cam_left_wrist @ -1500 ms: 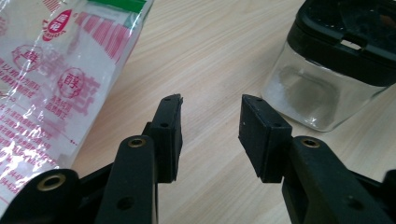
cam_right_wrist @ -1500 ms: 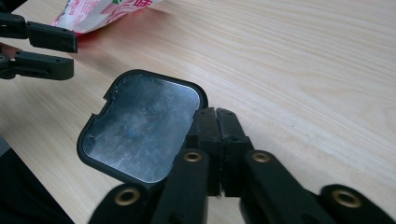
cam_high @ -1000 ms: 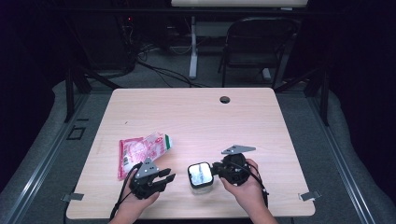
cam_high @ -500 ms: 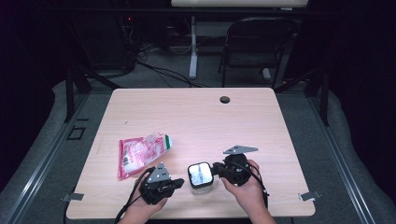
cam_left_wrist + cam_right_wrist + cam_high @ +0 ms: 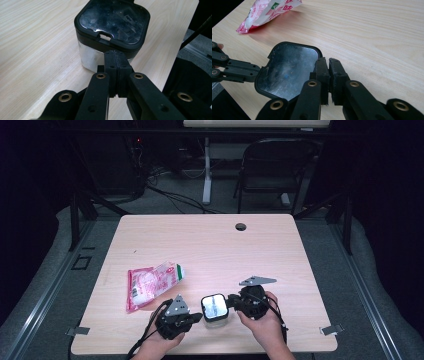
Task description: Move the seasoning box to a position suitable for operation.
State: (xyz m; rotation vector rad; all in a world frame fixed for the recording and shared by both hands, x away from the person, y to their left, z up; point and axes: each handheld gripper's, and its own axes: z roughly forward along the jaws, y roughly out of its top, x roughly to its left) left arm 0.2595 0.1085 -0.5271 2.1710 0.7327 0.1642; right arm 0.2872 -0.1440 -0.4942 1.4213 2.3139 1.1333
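At lower centre of the bench (image 5: pixel 300 250), both grippers met a lidded container (image 5: pixel 214 308): the right gripper (image 5: pixel 329 65) clamped near its rim, the left gripper (image 5: pixel 117 58) closed at its lid tab, still unopened; a snack packet (image 5: pixel 150 282) lay nearby.

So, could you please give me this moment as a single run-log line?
left gripper: shut, tips at container lid edge | right gripper: shut at lid's opposite side | snack bag: flat on table, untouched
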